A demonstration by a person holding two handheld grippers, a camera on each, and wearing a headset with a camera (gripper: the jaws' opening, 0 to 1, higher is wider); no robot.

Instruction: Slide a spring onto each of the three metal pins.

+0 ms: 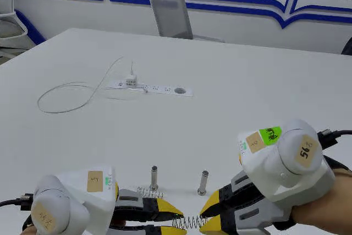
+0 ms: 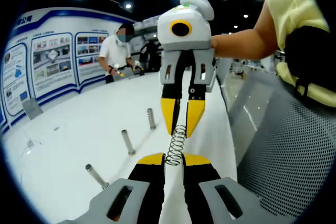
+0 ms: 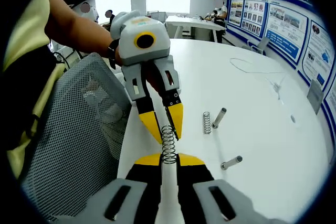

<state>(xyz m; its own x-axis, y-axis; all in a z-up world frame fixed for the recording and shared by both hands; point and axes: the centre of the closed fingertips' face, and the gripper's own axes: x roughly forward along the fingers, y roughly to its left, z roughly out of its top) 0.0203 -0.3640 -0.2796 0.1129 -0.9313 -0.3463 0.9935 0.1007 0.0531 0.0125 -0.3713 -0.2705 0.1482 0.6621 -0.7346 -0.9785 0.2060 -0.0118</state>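
A small steel spring (image 1: 190, 223) hangs level between my two grippers, just above the white table's near edge. My left gripper (image 1: 179, 218) is shut on its left end and my right gripper (image 1: 203, 218) on its right end. The left gripper view shows the spring (image 2: 176, 145) running from my own jaws up to the right gripper (image 2: 181, 124). Two bare pins (image 1: 154, 177) (image 1: 203, 182) stand upright just beyond. A second spring (image 1: 148, 192) lies by the left pin. Past two pins (image 2: 96, 176) (image 2: 127, 142), a ribbed upright piece (image 2: 151, 118) looks like a pin wearing a spring.
A white power strip (image 1: 157, 88) with a looped cable (image 1: 66, 94) lies mid-table. A grey chair (image 1: 173, 15) stands at the far edge. A mesh chair (image 3: 79, 129) is close to the near edge, and a person (image 2: 115, 51) stands in the background.
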